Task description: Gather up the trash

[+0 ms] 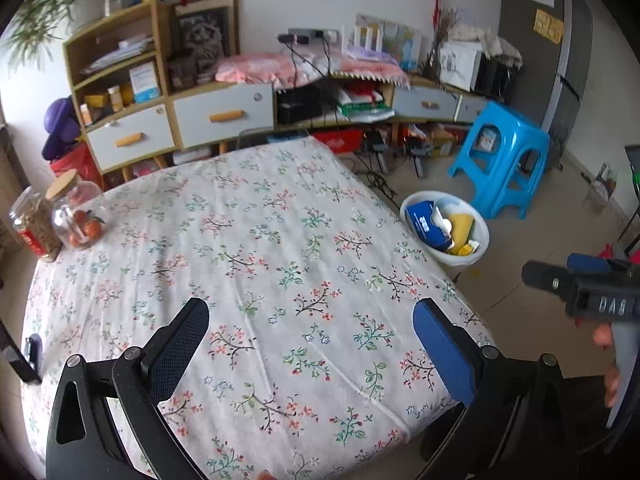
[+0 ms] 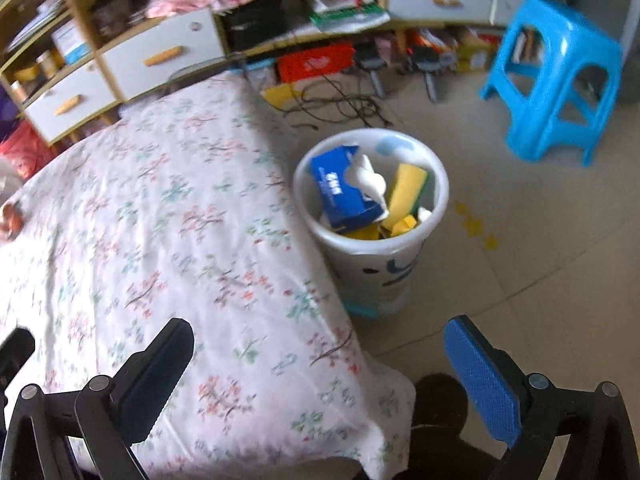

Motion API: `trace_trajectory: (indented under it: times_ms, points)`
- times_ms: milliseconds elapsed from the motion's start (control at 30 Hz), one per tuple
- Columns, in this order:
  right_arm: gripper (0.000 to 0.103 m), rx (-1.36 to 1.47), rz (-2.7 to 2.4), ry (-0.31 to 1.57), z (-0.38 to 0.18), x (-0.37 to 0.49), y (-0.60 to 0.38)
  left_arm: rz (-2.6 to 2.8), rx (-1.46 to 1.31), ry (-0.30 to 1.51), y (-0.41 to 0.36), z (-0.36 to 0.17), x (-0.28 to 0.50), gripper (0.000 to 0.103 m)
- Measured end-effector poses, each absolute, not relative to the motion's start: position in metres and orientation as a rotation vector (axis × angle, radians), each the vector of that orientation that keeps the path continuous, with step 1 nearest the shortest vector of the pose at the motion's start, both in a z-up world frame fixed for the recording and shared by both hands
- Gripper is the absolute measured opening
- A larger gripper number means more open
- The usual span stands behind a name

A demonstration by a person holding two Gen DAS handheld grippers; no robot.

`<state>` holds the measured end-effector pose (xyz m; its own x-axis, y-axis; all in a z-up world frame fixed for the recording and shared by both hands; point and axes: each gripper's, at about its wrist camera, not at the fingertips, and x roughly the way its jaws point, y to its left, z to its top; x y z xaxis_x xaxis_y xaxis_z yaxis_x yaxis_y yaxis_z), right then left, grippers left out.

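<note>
A white trash bin (image 2: 434, 184) stands on the floor beside the table's right edge; it also shows in the left wrist view (image 1: 482, 232). Inside it lie a blue tissue box (image 2: 340, 192), white tissue (image 2: 370, 178) and yellow sponges (image 2: 406, 190). My left gripper (image 1: 312, 320) is open and empty above the floral tablecloth (image 1: 260, 248). My right gripper (image 2: 320, 340) is open and empty above the table's near right corner, short of the bin. Its body shows at the right of the left wrist view (image 1: 580, 292).
Two glass jars (image 1: 60, 216) stand at the table's far left. A blue plastic stool (image 2: 556, 76) stands on the floor behind the bin. A low cabinet with drawers (image 1: 180, 120), cables and clutter run along the far wall.
</note>
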<state>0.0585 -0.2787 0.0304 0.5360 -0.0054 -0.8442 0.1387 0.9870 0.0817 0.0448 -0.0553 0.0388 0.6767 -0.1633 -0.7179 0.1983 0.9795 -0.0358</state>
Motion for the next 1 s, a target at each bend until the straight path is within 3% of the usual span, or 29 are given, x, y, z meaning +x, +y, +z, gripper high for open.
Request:
trace_trajectory:
  times_ms: [267,433,1000]
  points:
    - [0.103,0.048,-0.127,0.863,0.021,0.031,-0.241,-0.184,-0.008,0.778,-0.039,0.033,0.034,0.103]
    - [0.103,0.069,-0.129,0.917,-0.007,0.041,-0.235,-0.134,-0.006,0.780,-0.036,0.020,0.037,0.103]
    - [0.103,0.095,-0.159,0.869,-0.005,0.036,-0.229,-0.147,0.008,0.786,-0.040,0.012,0.031,0.103]
